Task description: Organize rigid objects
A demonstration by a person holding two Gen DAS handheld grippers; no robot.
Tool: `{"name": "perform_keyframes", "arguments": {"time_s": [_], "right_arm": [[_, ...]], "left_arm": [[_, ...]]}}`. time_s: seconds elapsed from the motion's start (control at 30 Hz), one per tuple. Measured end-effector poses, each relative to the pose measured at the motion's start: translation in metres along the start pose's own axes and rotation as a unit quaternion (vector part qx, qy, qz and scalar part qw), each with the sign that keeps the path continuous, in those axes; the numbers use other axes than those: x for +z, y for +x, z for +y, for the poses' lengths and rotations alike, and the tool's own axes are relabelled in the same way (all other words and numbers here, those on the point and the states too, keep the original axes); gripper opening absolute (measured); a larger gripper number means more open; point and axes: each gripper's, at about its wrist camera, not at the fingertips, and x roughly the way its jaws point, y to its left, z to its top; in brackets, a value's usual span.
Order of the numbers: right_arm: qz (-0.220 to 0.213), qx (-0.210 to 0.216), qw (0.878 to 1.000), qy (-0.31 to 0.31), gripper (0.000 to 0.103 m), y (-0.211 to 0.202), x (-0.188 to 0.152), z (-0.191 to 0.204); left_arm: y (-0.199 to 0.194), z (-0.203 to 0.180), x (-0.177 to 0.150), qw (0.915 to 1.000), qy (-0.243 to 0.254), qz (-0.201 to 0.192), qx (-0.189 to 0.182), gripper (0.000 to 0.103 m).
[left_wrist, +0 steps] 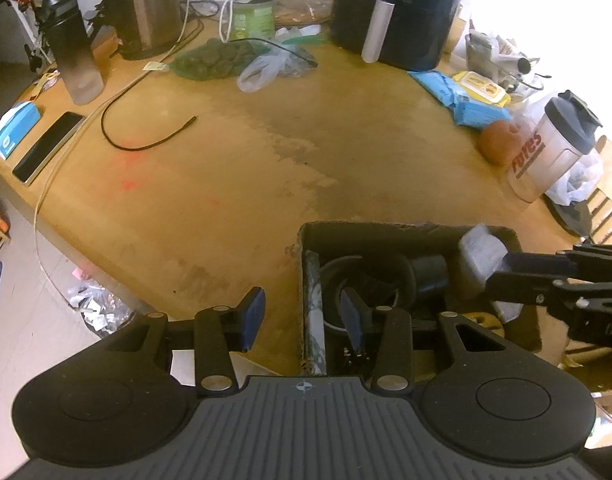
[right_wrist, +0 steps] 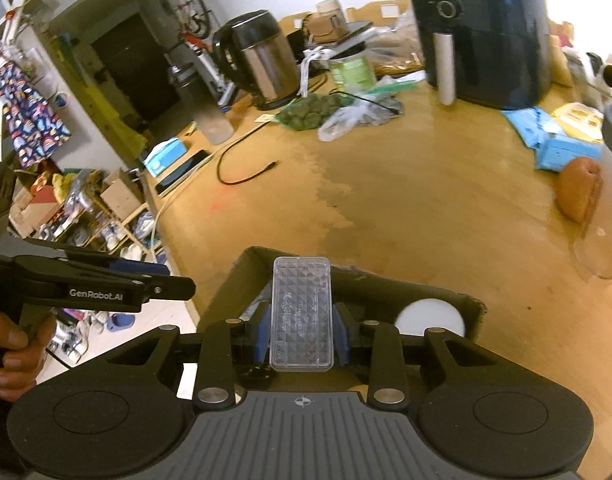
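A: Our right hand-held gripper (right_wrist: pixel 302 334) pinches the clear plastic case (right_wrist: pixel 301 314) above the cardboard box (right_wrist: pixel 438 290).

B: Left hand-held gripper (left_wrist: pixel 304 316) spread, empty. We should lower it gently before releasing.

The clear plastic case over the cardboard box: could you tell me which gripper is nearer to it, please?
Right. The right gripper has the clear plastic case between its fingers; the left gripper hangs empty beside it.

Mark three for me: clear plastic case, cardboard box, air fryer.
clear plastic case (right_wrist: pixel 301 312), right wrist view, middle of its ridged top face.
cardboard box (left_wrist: pixel 386 227), left wrist view, far rim.
air fryer (left_wrist: pixel 418 20), left wrist view, front of the black body, right of the handle.
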Motion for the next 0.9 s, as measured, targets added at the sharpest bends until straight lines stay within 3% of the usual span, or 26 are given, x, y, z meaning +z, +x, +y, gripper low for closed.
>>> {"name": "perform_keyframes", "arguments": {"time_s": [0.03, 0.07, 0.1, 0.2, 0.27, 0.33, 0.47, 0.57, 0.9], "right_arm": [[0.008, -0.005, 1.0, -0.004, 0.048, 0.002, 0.0, 0.001], [0.017, -0.01, 1.0, -0.008, 0.067, 0.005, -0.001, 0.003], [0.021, -0.014, 1.0, -0.011, 0.079, 0.006, -0.002, 0.004], [0.02, -0.024, 0.999, -0.016, 0.099, 0.004, -0.004, 0.006], [0.02, -0.037, 0.999, -0.017, 0.103, 0.003, -0.004, 0.007], [0.021, -0.051, 0.998, -0.017, 0.103, 0.001, -0.004, 0.007], [0.025, -0.081, 0.996, -0.007, 0.103, -0.002, -0.003, 0.003], [0.036, -0.106, 0.994, 0.003, 0.103, -0.003, -0.004, 0.0], [0.089, -0.181, 0.979, 0.007, 0.103, -0.004, -0.013, -0.005]], "left_arm": [[0.0, 0.001, 0.0, 1.0, -0.001, 0.0, 0.001, 0.041], [0.0, 0.001, -0.001, 1.0, -0.002, 0.001, 0.001, 0.041], [0.0, 0.001, -0.001, 1.0, -0.003, 0.001, 0.002, 0.041], [0.0, 0.001, -0.001, 1.0, -0.001, 0.002, 0.002, 0.044], [-0.001, 0.0, -0.001, 1.0, 0.001, 0.0, 0.0, 0.069], [-0.004, 0.0, -0.002, 0.9999, 0.003, -0.01, 0.001, 0.078], [-0.009, -0.004, 0.0, 0.9996, 0.015, -0.023, 0.002, 0.085], [-0.01, -0.008, 0.0, 0.9992, 0.024, -0.033, 0.004, 0.103], [-0.007, -0.02, -0.004, 0.9964, 0.079, -0.012, 0.03, 0.103]]}}
